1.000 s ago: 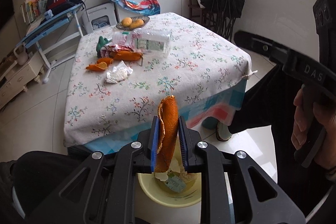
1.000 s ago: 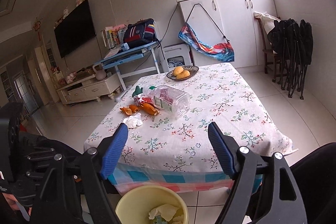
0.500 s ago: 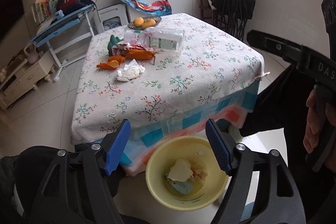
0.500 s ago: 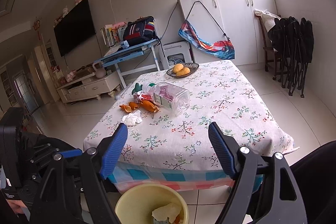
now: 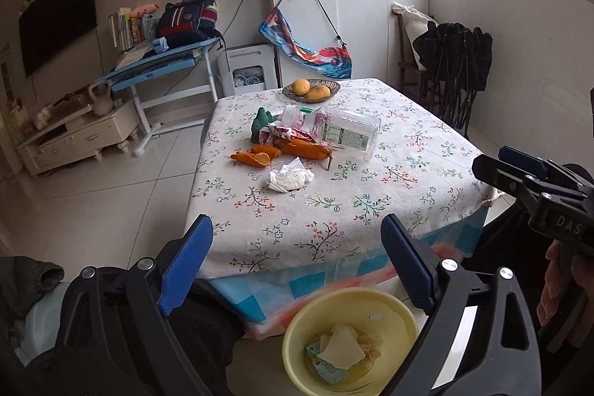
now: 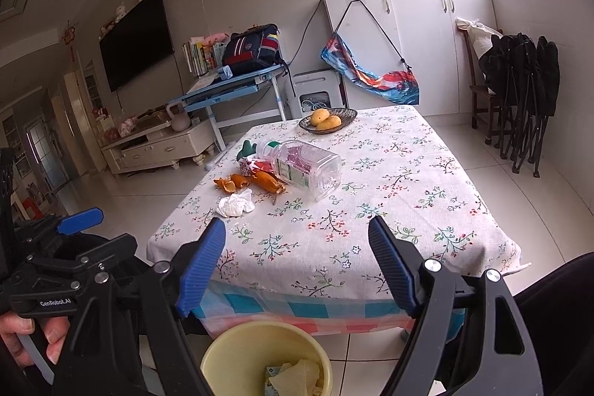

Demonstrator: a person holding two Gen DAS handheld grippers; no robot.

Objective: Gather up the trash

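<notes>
Above the yellow bin (image 5: 349, 299), already holding scraps, left tongs (image 5: 293, 270) are opening empty, right tongs (image 6: 297, 270) spread; peels (image 5: 256, 156), tissue (image 5: 289, 177), bottle (image 5: 334, 130) remain on the counter (image 5: 408, 173).

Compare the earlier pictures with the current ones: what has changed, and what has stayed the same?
The left gripper let go of the orange peel, which dropped into the yellow bin; its jaws are opening, empty, and it has lifted. The right gripper stayed open and still; the trash on the table is untouched.
</notes>
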